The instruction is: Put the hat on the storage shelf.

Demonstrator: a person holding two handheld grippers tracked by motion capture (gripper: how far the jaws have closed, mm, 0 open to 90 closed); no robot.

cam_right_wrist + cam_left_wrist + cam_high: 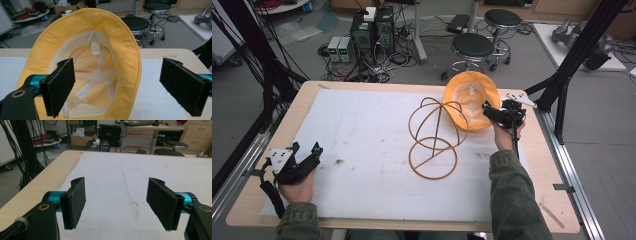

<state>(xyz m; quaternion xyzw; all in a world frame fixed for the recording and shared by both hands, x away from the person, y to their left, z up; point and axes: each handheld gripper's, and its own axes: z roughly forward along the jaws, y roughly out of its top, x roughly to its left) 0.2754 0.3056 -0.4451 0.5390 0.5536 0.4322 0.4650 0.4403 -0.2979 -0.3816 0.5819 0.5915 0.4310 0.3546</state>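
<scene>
We see a wooden table [257, 185] with a big white sheet [362, 150] laid on top of it. We use the sheet as our marker for where things are.

A yellow hat [469, 97] lies upside down at the far right part of the sheet, close to the far edge. We can look into its inside, where white straps cross and a small white label [95, 48] hangs. In the right gripper view the hat's brim curves up between the two black pads.

Just beside the hat, nearer the middle of the sheet, stands a wire stand [434, 137]. It is made of thin tan loops. One round loop lies flat on the sheet and the other loops rise up from it. The top loops touch or overlap the hat's edge in the high view.

The right gripper [502, 114] is at the hat's near right side, over the right edge of the sheet. A hand in a green sleeve [514, 195] holds it. Its jaws are spread wide. The left pad is over the inside of the hat and the right pad is outside the brim. They are not pinching it.

The left gripper [307, 155] is at the near left corner of the sheet, far from the hat. Its jaws are spread wide too, with only bare white sheet between them.

Past the sheet, on the floor, we see two round black stools [473, 47] and some boxes with many cables [372, 30].
</scene>
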